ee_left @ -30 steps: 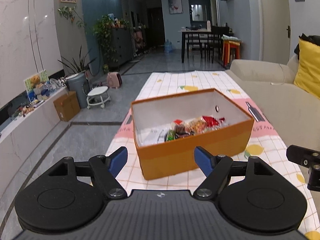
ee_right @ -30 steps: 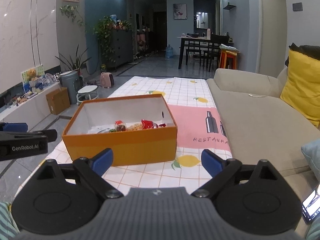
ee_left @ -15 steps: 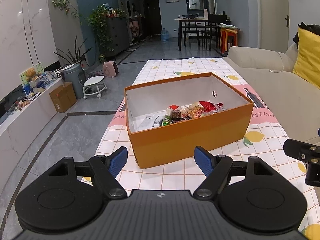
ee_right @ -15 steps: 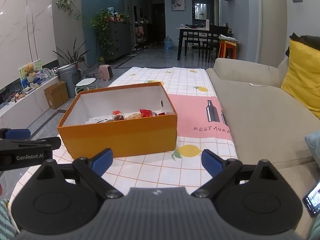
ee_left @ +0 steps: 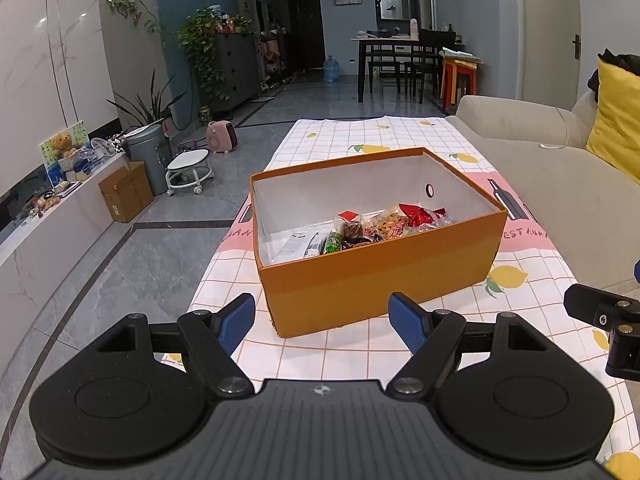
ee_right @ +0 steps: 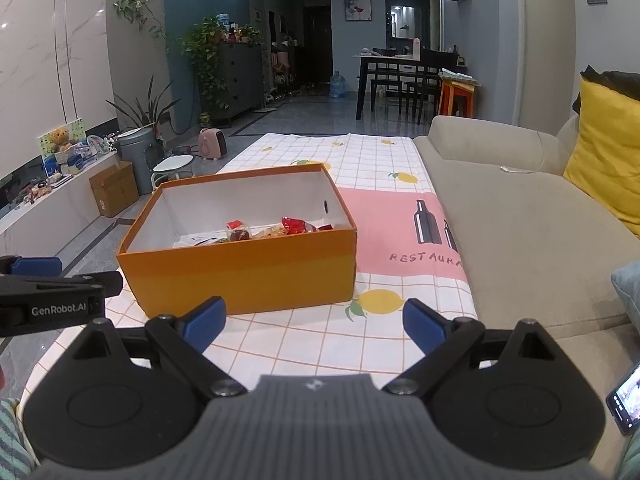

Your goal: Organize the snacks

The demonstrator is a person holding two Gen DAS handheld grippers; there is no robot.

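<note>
Left gripper [ee_left: 322, 322]: I see its blue-padded fingers spread wide with nothing between them, hovering over the near end of the table, just short of the box's near corner.
Right gripper [ee_right: 314, 322]: likewise spread apart and empty in my right view; it hangs over the checked cloth, to the right of the box's near wall.
Edges of view: in the right view the left gripper shows only as a black bar at the left edge, and in the left view only a black piece of the right one pokes in at the right edge.
Phone [ee_right: 626, 402]: cut off at the lower right edge; I cannot read its lit screen.
Tablecloth [ee_left: 360, 344]: white check with lemons and a pink panel; the printed word runs off behind the box and the table edge.
Orange box [ee_left: 380, 280]: open-topped, sitting on the cloth at a slight angle to me.
Snacks [ee_left: 376, 230]: a heap of wrapped packets lies inside the box, toward its right half; the near wall hides the lower part, and I cannot make out labels.
Sofa [ee_right: 520, 220]: beige, right beside the table, with a yellow cushion [ee_right: 608, 176] partly cut off.
Far room: dining table [ee_right: 400, 64] and chairs, dim and small.
</note>
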